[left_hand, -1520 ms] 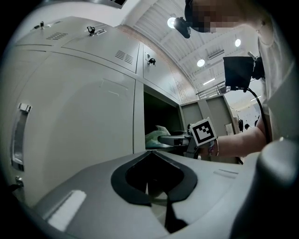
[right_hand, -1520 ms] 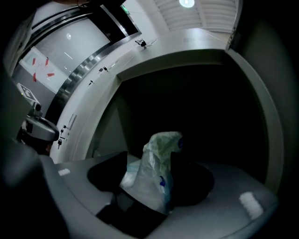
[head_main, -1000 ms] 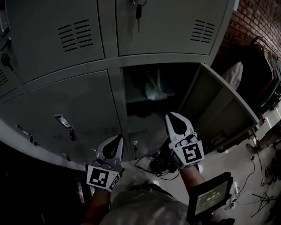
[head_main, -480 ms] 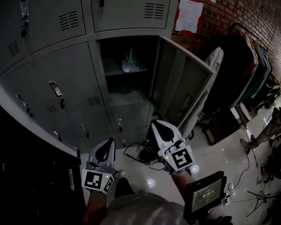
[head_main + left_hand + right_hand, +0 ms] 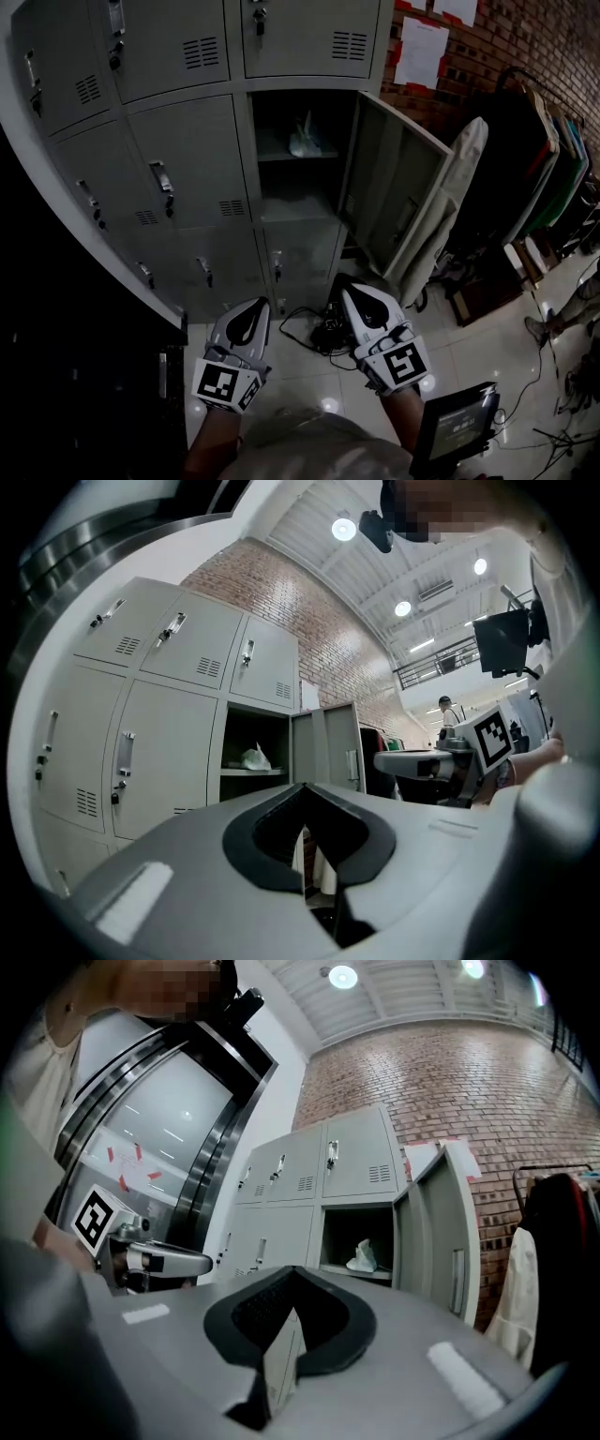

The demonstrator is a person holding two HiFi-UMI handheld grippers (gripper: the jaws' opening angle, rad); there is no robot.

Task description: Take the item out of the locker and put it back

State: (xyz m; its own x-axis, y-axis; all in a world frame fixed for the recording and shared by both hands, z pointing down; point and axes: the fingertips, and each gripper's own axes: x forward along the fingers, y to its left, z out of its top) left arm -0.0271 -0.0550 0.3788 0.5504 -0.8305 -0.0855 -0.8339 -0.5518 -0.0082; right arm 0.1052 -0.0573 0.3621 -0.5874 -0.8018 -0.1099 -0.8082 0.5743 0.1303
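On the shelf [image 5: 281, 157] of the open locker [image 5: 295, 192]: white plastic bag [image 5: 305, 141], crumpled, thin, peaked at top | left gripper [image 5: 253, 306]: low before the lockers, jaws together, nothing between | right gripper [image 5: 352, 293]: beside it, jaws together, empty | both well apart from bag

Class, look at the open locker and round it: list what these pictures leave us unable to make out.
- White bag in the open locker, all views: too small and crumpled to show its contents.
- Space below its shelf, head view: lost in shadow.
- Small screen, head view: cut off by the bottom edge, print too small.
- Papers on the brick wall, head view: text too small.
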